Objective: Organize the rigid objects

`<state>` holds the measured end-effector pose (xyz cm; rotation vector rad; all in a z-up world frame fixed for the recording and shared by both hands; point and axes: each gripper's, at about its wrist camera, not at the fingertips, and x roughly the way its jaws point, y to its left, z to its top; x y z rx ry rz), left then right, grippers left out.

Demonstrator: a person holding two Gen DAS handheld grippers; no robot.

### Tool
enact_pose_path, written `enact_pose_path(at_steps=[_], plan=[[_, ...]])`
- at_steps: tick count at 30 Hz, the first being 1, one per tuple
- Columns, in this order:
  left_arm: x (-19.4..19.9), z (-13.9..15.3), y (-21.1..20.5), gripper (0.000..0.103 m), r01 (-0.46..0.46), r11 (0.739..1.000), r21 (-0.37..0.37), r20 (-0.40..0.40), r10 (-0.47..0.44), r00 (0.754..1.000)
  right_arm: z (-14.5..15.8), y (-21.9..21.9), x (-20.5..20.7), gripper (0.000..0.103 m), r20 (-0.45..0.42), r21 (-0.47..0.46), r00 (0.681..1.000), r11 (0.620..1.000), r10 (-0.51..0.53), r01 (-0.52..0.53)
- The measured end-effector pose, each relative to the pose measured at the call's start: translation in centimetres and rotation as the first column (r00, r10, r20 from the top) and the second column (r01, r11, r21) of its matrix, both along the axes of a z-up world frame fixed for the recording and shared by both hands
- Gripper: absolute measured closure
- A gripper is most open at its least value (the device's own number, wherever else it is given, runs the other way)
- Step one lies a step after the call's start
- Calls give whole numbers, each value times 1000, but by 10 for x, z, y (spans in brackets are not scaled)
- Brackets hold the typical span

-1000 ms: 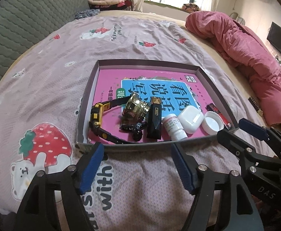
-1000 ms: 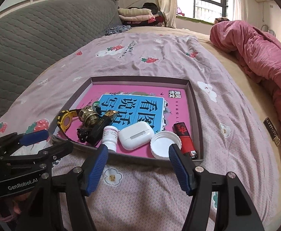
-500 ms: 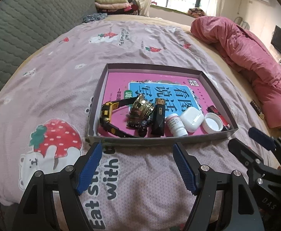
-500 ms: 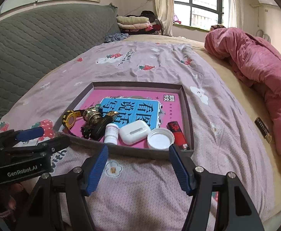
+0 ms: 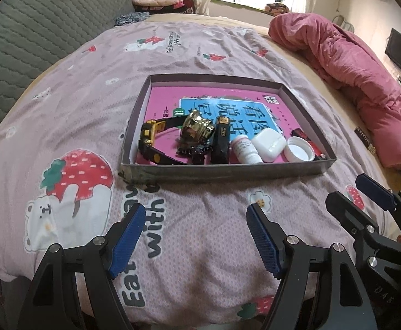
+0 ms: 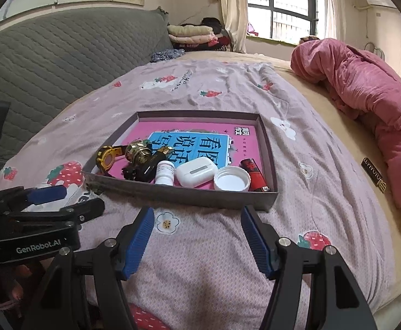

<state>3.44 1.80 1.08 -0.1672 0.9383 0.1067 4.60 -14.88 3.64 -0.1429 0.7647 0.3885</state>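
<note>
On the bed's strawberry sheet (image 5: 189, 52) printed "Eat with", the shallow box (image 5: 227, 172) already holds watch, pill bottle, earbud case, lid and lighter, so both grippers, left (image 5: 196, 238) and right (image 6: 197, 239), fingers spread and empty, seemingly finish, the other gripper reading "GenRobot.AI".

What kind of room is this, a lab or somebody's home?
Most likely a home bedroom: a bed under a strawberry-print sheet, a rumpled pink quilt beside it, and folded bedding stacked near the curtained window.
</note>
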Motion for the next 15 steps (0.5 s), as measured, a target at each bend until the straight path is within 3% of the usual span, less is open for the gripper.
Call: enact_pose_path(at_steps=[6, 15], plan=[[-11, 1, -9, 26, 45, 999, 2, 22, -45, 999, 6, -5, -11, 38, 43, 18, 999, 1000, -21, 20], [-20, -2, -13, 26, 74, 997, 11, 23, -74, 997, 3, -11, -15, 38, 34, 28, 999, 999, -40, 39]])
